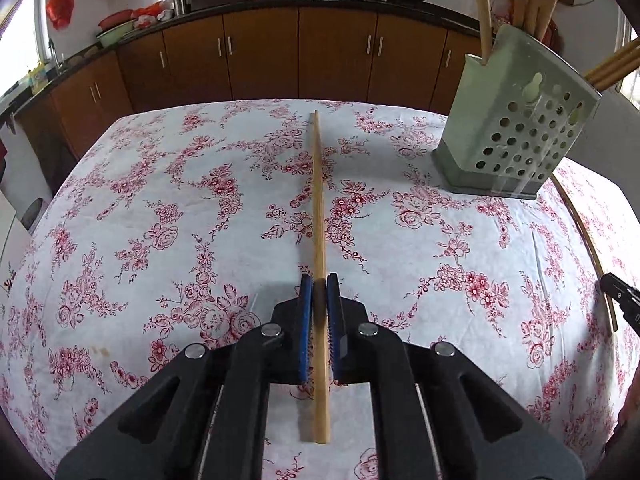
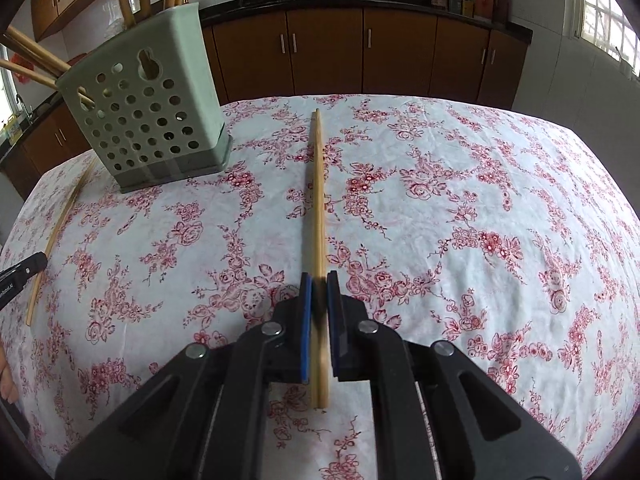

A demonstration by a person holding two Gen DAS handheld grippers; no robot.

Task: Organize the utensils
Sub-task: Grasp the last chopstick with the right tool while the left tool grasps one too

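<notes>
— Where are the chopsticks?

— Each claw pinches one. The left gripper (image 1: 320, 280) is closed on a chopstick (image 1: 319, 216). The right gripper (image 2: 319, 278) is closed on another chopstick (image 2: 318, 200).

— Which way do they point?

— Long and straight, away from the claws, over the flowery tablecloth (image 1: 160, 200). The green holder (image 2: 160, 112) stands between them.

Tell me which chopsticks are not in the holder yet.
Two: the left chopstick, clamped in the left gripper, and the right chopstick, clamped in the right gripper. The other chopsticks stand upright in the green perforated holder.
</notes>
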